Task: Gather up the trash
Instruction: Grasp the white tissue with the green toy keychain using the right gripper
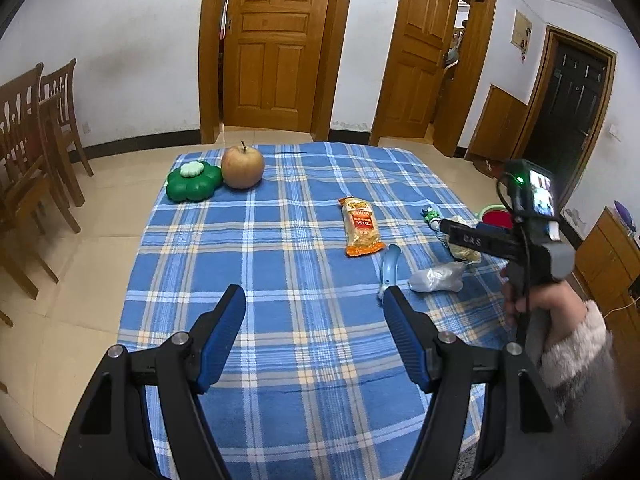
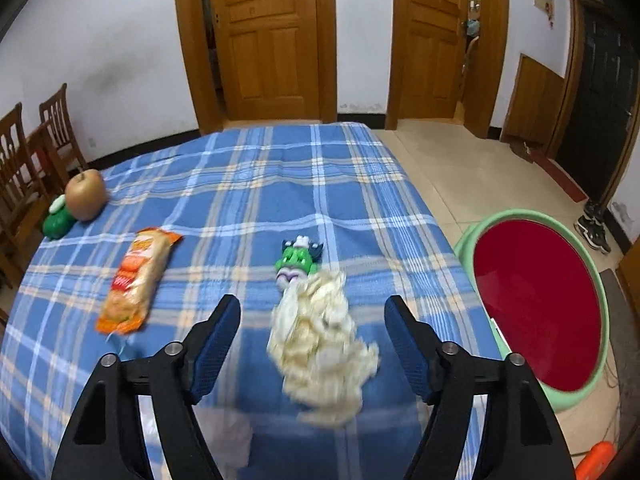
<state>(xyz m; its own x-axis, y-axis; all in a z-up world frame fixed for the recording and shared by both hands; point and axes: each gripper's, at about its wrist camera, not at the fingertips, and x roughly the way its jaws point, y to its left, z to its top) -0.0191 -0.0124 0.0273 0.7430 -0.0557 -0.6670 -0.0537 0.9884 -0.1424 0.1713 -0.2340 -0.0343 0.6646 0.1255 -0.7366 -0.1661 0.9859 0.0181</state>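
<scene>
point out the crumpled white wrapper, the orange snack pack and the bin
crumpled white wrapper [image 2: 320, 344], right wrist view, middle of the crumpled mass
orange snack pack [image 1: 361, 227], left wrist view, centre of the printed face
bin [image 2: 600, 304], right wrist view, green rim on the right

Left tool [image 1: 316, 300]: black frame arms, blue ribbed finger pads [image 1: 224, 336], silver screws at pivots. Right tool [image 2: 312, 308]: same black arms, blue pads [image 2: 404, 344], silver screws. From the left wrist view at 3 o'clock: black pistol-grip body, grey block, green LED, small screen, black cable; bare-skinned right hand [image 1: 532, 300], fluffy pinkish-grey sleeve [image 1: 580, 352].
</scene>
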